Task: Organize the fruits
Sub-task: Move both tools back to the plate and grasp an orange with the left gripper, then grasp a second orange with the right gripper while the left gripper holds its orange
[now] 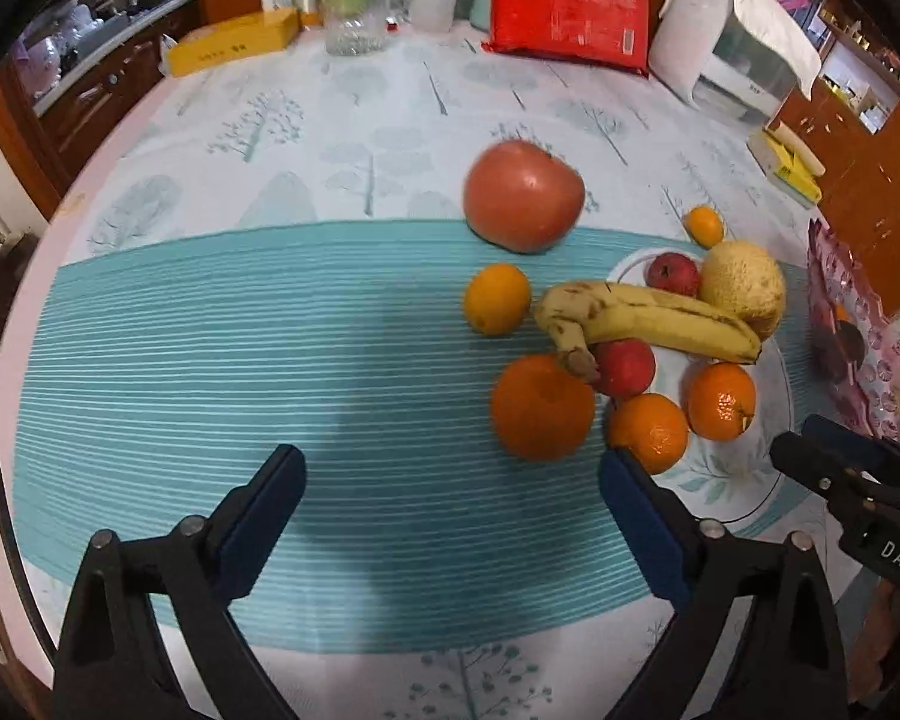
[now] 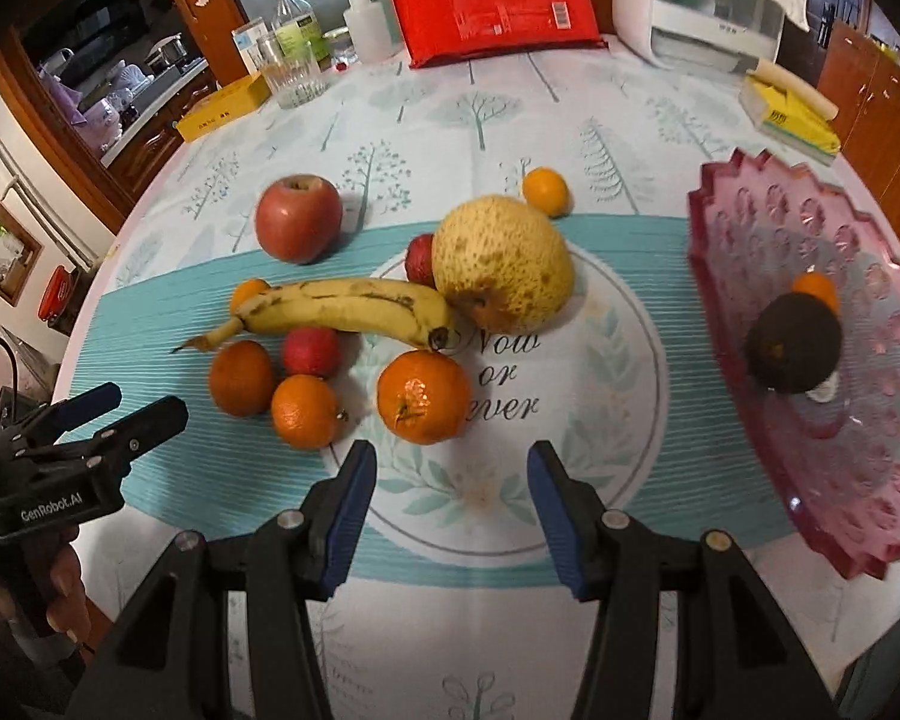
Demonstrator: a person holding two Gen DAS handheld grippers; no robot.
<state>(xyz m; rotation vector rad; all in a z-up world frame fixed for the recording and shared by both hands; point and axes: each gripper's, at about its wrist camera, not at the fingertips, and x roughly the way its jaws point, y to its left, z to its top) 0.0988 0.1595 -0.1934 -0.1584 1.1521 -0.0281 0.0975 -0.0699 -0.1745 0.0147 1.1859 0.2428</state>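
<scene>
My left gripper is gaping wide and my right gripper is standing apart, both holding nothing. Just beyond them, oranges are sitting nearer me than the banana, my landmark. Behind it are lying a melon and apple. Right of it, the pink dish is holding something dark, perhaps an avocado.

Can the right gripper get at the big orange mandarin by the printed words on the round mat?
Probably yes. The right gripper is open and empty, and the big orange mandarin sits just ahead of its fingertips, with bare round mat between them and the yellow banana behind it.
</scene>
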